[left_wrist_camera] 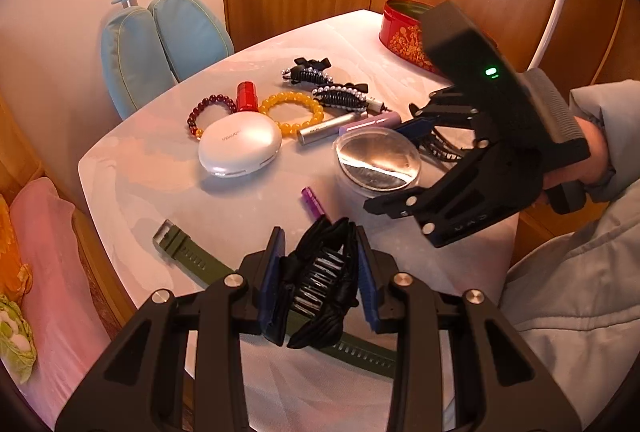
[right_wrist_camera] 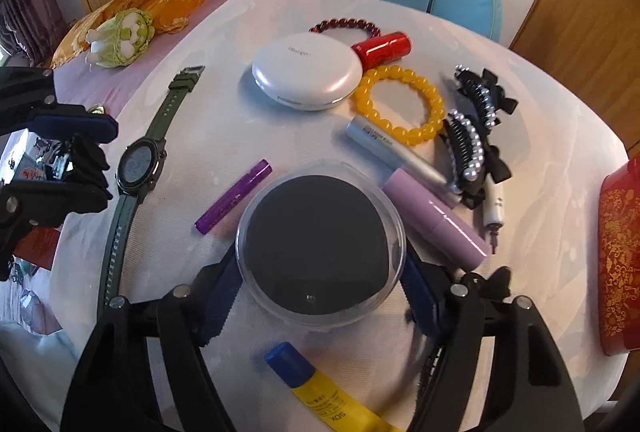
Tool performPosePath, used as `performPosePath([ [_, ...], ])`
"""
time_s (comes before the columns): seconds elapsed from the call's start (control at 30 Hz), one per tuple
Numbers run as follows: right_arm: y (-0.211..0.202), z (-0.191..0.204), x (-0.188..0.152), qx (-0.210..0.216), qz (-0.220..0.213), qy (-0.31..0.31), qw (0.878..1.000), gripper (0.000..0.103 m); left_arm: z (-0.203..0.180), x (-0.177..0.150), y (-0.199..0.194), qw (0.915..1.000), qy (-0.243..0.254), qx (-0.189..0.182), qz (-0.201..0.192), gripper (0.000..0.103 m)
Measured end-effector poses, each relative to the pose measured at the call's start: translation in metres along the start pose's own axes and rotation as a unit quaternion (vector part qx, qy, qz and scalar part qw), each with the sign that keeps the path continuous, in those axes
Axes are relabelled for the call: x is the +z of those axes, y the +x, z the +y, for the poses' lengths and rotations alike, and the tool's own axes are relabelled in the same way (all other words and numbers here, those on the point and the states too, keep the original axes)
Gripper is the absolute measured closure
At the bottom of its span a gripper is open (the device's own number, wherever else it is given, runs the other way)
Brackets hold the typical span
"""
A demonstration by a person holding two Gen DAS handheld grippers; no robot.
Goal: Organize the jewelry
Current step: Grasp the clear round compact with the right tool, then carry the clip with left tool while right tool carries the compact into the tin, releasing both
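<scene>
right now your left gripper point(left_wrist_camera: 320, 272) is clenched on a black hair claw point(left_wrist_camera: 320, 284), its blue pads pressing both sides, and you hold it lifted above the green watch point(right_wrist_camera: 140, 167) that lies flat on the white table point(right_wrist_camera: 540, 232). your right gripper point(right_wrist_camera: 320, 296) has its fingers spread wide on either side of the round clear case point(right_wrist_camera: 320, 244), which rests on the table; whether the pads touch it is unclear. beyond it lie the yellow bead bracelet point(right_wrist_camera: 400, 107), the dark red bead bracelet point(right_wrist_camera: 346, 25) behind the white compact point(right_wrist_camera: 306, 75), and two pearl hair claws point(right_wrist_camera: 476, 127). the red tin point(right_wrist_camera: 620, 264) sits at the table's right edge.
</scene>
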State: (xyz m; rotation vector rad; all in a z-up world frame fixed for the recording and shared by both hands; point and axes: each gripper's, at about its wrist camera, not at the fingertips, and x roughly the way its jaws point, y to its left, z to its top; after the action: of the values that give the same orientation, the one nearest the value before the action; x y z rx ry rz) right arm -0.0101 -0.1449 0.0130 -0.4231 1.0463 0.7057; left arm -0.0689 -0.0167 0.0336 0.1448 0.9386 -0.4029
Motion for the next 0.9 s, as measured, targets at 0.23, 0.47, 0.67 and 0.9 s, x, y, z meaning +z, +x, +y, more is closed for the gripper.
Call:
performPosePath([
  [0.23,-0.059,-0.056,-0.019,0.01,-0.062,0.043,0.997,0.028,-0.027,0.051,0.006,0.9997,0.005,0.019,-0.012,0.068],
  [0.47,-0.125,-0.142,-0.065,0.031,-0.122,0.054,0.991,0.028,-0.082,0.114,0.022,0.998,-0.042,0.023,-0.041,0.068],
  [0.67,-0.172,-0.237,-0.089,0.028,-0.168,0.089,0.981,0.028,-0.147,0.176,0.049,0.9956,-0.069,0.015,-0.062,0.068],
  [0.9,-0.157,-0.367,-0.069,-0.014,-0.15,0.208,0.966,0.028,-0.189,0.242,0.087,0.9988,-0.036,0.005,-0.034,0.068],
])
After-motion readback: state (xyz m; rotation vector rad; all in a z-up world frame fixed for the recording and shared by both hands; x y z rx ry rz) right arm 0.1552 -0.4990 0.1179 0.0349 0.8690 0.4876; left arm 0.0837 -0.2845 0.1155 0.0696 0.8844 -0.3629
